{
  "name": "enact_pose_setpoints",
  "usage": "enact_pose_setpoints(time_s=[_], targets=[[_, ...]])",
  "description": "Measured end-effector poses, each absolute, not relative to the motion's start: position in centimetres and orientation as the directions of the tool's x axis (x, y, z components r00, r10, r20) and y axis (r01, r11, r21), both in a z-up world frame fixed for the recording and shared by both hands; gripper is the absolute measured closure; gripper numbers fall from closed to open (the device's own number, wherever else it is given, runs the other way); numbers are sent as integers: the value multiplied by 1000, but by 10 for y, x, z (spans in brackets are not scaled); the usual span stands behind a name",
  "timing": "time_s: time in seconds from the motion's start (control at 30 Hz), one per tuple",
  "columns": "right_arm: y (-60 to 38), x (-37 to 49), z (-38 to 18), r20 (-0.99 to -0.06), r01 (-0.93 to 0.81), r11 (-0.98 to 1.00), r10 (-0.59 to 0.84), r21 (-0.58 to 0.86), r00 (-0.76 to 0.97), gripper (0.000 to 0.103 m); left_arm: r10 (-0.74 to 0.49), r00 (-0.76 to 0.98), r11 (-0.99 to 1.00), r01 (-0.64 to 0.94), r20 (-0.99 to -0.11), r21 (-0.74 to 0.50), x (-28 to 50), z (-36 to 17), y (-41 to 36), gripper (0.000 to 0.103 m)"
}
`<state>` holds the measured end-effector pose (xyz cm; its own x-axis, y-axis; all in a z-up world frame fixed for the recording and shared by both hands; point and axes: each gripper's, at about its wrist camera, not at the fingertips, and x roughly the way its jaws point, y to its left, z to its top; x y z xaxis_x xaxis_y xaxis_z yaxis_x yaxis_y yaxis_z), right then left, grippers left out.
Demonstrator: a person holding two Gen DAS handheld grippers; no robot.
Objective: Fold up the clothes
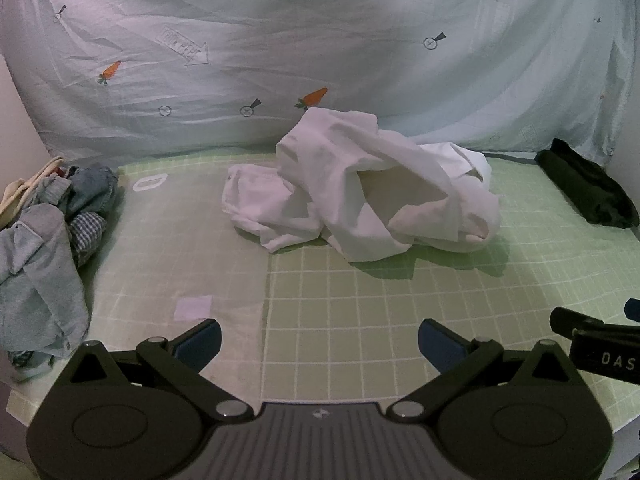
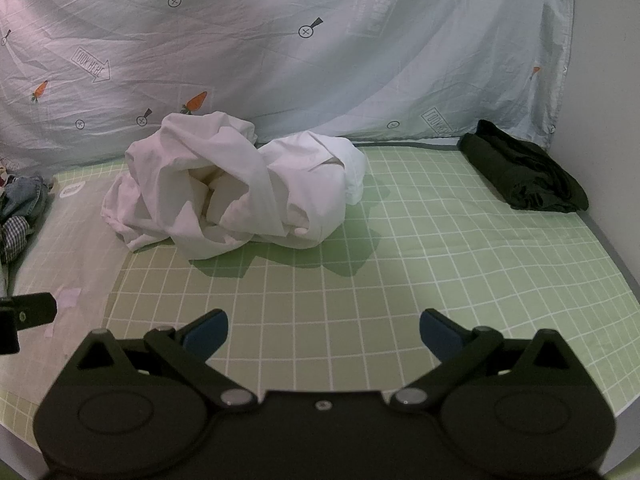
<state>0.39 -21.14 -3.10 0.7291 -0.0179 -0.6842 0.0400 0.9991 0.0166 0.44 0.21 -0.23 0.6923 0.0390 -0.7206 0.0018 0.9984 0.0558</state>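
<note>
Two claws hover low over a green grid-patterned mat (image 1: 360, 320), both with fingers spread wide and nothing between them. Straight ahead of the left gripper (image 1: 320, 344), and well apart from its blue-padded fingertips (image 1: 200, 344), lies a crumpled white garment (image 1: 360, 188) heaped in loose folds at the far middle of the mat, close to the hanging pale blue sheet (image 1: 320, 40) printed with carrots and arrows. To that claw's left sits a pile of unfolded clothes (image 1: 44, 240), denim and checked fabric among them, at the mat's edge. Far ahead to its right rests a folded dark garment (image 1: 584, 188) near the back corner. From the right gripper (image 2: 324, 334), the same white garment (image 2: 224, 192) lies ahead and slightly left, the dark garment (image 2: 520, 168) ahead to the right against the wall, and the clothes pile (image 2: 20, 208) shows only at the far left edge. Part of the other claw pokes in at the left of this view, just beside it.
</note>
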Motion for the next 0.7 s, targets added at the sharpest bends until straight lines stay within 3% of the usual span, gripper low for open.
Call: enact_pose_setpoints(time_s=[0.7], targets=[[-225, 24, -33, -654, 63, 997, -14, 51, 756, 0, -61, 661, 998, 55, -748, -33, 26, -12, 2, 0]])
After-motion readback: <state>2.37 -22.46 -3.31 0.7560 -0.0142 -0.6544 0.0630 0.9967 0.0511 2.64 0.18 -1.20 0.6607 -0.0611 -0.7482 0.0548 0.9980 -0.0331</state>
